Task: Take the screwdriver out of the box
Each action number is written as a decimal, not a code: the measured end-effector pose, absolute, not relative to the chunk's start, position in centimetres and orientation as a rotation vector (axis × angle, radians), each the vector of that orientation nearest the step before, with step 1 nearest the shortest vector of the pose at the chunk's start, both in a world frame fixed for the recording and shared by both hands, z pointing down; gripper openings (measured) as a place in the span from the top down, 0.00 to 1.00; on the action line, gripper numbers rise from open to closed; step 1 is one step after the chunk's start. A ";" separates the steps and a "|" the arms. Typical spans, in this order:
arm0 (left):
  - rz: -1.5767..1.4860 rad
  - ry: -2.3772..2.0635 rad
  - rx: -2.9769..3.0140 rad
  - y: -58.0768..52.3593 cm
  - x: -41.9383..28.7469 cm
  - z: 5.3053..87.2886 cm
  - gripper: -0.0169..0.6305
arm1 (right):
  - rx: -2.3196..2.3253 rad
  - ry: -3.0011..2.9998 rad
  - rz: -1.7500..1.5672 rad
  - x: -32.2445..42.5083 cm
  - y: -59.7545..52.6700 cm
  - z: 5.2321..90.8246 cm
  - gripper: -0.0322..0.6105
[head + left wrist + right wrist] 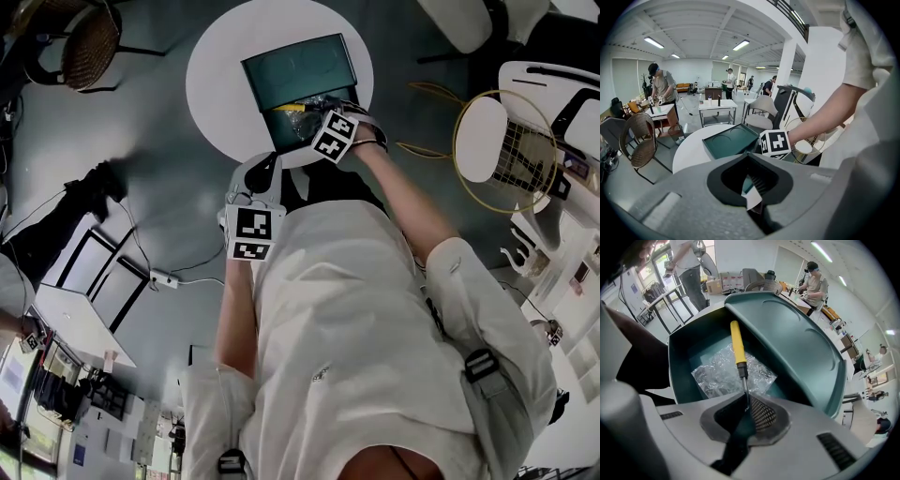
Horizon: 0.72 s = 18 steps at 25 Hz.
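A dark green box (300,70) stands open on a round white table (216,84), its lid (797,348) tilted back. Inside lies a screwdriver (737,348) with a yellow handle, resting on a crumpled clear plastic bag (717,373). My right gripper (746,411) points steeply down into the box, and its jaws are shut on the screwdriver's thin metal shaft. In the head view it (305,111) sits over the yellow handle (292,108). My left gripper (262,169) hangs near the table's front edge, apart from the box and holding nothing. In its own view (752,192), only a thin sliver of background shows beside one ridged pad.
A wicker chair (89,42) stands at the far left of the table. A wire-frame chair with a white seat (492,141) is on the right. Low frames and a white board (75,328) lie on the floor at the left. People (661,89) work at tables across the room.
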<state>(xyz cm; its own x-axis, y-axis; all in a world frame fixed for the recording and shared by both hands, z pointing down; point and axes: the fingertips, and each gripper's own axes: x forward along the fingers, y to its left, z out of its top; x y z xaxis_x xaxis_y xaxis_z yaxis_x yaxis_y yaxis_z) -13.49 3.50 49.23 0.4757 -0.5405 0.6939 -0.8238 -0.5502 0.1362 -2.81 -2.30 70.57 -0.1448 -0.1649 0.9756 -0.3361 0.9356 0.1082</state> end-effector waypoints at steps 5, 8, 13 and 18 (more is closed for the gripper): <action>0.835 -1.130 2.266 3.6 -13.8 49.4 0.96 | 0.352 -1.714 0.141 -3.1 -2.2 70.9 0.89; 0.837 -1.128 2.266 3.6 -13.8 49.4 0.96 | 0.323 -1.718 0.141 -3.2 -2.0 71.0 0.90; 0.838 -1.133 2.270 3.7 -13.7 49.2 0.96 | 0.300 -1.750 0.143 -3.2 -2.0 70.3 0.83; 0.839 -1.140 2.263 3.8 -14.0 49.4 0.96 | 0.260 -1.790 0.122 -4.0 -1.6 69.7 0.79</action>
